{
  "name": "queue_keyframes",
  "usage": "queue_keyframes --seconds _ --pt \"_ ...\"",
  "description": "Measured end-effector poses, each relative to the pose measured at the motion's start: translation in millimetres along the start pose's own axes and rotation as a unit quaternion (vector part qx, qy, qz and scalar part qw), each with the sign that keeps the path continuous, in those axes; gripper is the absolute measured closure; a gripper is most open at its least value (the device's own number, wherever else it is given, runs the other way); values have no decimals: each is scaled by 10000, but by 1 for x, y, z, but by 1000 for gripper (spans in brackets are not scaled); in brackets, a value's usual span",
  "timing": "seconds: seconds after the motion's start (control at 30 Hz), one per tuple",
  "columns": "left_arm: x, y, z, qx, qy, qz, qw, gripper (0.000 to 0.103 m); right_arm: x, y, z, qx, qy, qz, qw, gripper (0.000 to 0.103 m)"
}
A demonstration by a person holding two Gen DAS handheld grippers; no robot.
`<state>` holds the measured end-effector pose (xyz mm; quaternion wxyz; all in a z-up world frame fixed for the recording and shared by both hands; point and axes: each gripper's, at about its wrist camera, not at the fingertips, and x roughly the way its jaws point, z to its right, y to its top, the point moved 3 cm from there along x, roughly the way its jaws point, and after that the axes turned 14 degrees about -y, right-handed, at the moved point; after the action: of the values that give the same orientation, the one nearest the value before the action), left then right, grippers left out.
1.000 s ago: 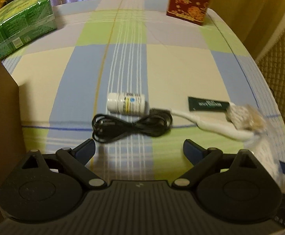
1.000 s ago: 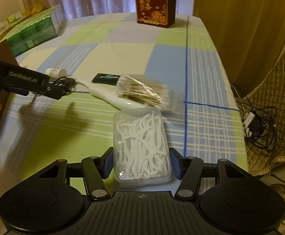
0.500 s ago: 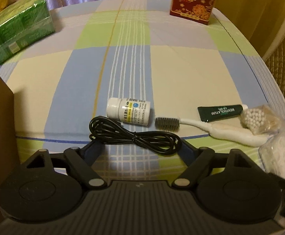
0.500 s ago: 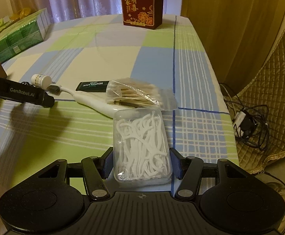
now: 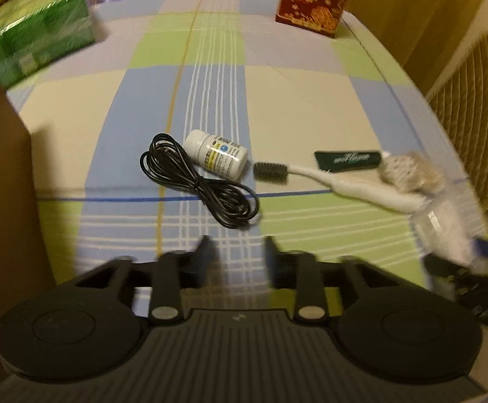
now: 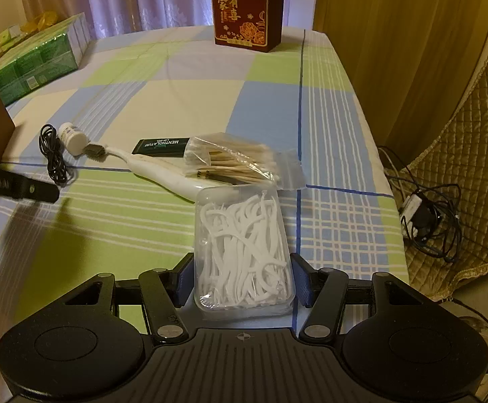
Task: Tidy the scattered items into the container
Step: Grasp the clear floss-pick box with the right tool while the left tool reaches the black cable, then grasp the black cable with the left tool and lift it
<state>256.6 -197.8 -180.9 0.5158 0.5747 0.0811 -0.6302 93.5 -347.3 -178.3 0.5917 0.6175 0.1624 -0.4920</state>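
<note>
Right gripper [image 6: 242,280]: clamped on clear floss-pick box [image 6: 242,252], held over checked tablecloth [image 6: 109,221]. Left gripper [image 5: 237,257]: fingers apart, nothing between them. On cloth: black cable [image 5: 198,184] touching pill bottle [image 5: 215,157]; toothbrush [image 5: 328,181], green tube [image 5: 346,159], cotton-swab bag [image 6: 230,161] clustered just beside. Brown container wall [image 5: 2,181] at left edge.

A quilted chair [image 6: 462,168] stands beside tangled floor cables [image 6: 425,215].

Cable [image 5: 199,184] left of bottle [image 5: 215,152]; toothbrush [image 5: 328,181] right.
</note>
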Motion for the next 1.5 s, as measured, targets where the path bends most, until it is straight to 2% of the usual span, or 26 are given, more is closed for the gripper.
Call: queue_keyframes --seconds 0.13,0.33,0.5,0.67,0.93,0.97,1.07,1.17,1.23,1.27,1.3,1.37,1.5 --pt "5 17 -1 -148 68 193 9997 64 0 0 0 -6 8 -3 10000 42" --pt "24 26 -9 -234 236 103 9994 70 0 0 1 -15 10 -8 10000 42" --pt "16 15 -12 -254 223 67 9994 82 0 0 1 -10 -4 -9 10000 43" --pt "0 -2 -13 -221 172 -82 9996 83 0 0 0 -21 1 -7 10000 43" --pt "-28 -46 4 -77 -141 -692 9975 82 -1 -1 -1 -56 27 -18 10000 42" --pt "-30 -47 5 -91 -153 -670 9976 81 -1 -1 -1 -66 32 -18 10000 42" --pt "-33 -39 6 -82 -37 -479 9988 62 -2 -2 -1 -103 44 -25 9999 42" --pt "-25 -24 5 -20 102 -389 9992 51 -4 -4 -3 -146 57 -23 9999 42" --pt "-14 -20 3 -22 233 -468 9986 59 -4 -5 -3 -160 64 -19 9999 42" --pt "-9 -20 1 -1 265 -504 9984 72 -4 -5 -4 -162 68 -14 9998 43" --pt "-7 -21 1 71 334 -505 9981 81 -5 -6 -4 -175 69 -4 9998 43" --pt "-10 -26 3 279 397 -490 9976 88 -7 -8 -6 -220 85 3 9997 43" --pt "-21 -45 6 400 293 -581 9971 90 -13 -15 -10 -377 176 33 9991 43"
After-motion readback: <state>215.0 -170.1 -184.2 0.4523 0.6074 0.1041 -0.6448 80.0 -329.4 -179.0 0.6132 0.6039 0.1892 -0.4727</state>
